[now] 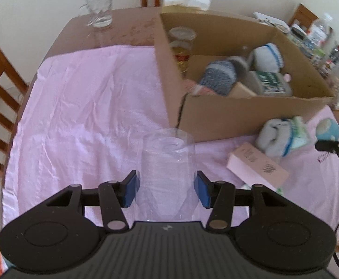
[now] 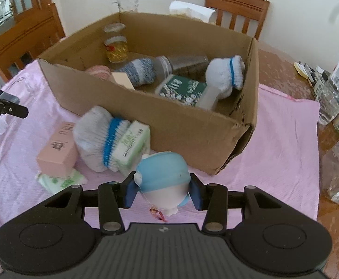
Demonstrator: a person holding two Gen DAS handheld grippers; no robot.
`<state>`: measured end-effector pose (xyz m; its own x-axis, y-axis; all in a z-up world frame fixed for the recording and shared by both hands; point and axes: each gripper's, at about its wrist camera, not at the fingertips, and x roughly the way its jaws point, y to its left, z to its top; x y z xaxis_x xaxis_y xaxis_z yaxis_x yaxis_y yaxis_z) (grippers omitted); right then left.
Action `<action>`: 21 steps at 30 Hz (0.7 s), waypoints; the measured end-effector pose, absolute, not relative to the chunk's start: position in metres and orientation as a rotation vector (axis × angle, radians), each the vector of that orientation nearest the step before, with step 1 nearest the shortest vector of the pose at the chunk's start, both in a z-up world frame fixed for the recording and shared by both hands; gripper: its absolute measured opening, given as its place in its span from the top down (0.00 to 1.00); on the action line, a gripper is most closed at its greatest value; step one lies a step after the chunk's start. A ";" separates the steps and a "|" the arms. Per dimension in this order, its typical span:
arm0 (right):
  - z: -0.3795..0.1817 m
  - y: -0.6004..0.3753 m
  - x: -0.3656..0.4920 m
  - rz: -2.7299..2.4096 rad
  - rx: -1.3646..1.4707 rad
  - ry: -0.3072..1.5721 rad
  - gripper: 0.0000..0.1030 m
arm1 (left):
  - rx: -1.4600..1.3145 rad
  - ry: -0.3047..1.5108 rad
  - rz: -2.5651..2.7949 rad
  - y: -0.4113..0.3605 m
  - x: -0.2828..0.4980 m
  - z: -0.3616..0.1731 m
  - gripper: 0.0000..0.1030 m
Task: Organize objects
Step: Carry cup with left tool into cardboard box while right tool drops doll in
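Cardboard marks your landmark: the open box (image 2: 192, 125) sits on the pink cloth (image 1: 81, 107) covering the worktop. Your left hand-held gripper (image 1: 167, 189) has its blue pads against both sides of a clear plastic cup (image 1: 168, 162), upside down just in front of the box's near corner. Your right hand-held gripper (image 2: 163, 191) is clamped on a blue and white toy (image 2: 164, 176) just before the box's front wall. Beside that wall lie a rolled sock (image 2: 97, 137), a tissue pack (image 2: 132, 144) and a pink carton (image 2: 57, 148).
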<state>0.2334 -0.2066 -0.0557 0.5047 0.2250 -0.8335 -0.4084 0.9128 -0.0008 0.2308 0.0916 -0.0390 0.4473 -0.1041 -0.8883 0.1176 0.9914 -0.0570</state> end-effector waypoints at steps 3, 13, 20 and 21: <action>-0.038 -0.205 0.231 0.415 -0.241 0.952 0.50 | 0.041 1.107 -0.179 0.087 0.232 -0.020 0.50; 0.026 -0.203 0.242 0.446 -0.296 0.833 0.50 | 0.082 0.999 -0.283 0.058 0.265 0.028 0.50; 0.038 -0.208 0.271 0.407 -0.297 0.774 0.50 | 0.108 0.935 -0.315 0.032 0.312 0.040 0.50; 0.038 -0.209 0.275 0.389 -0.299 0.762 0.46 | 0.104 0.933 -0.321 0.029 0.318 0.039 0.50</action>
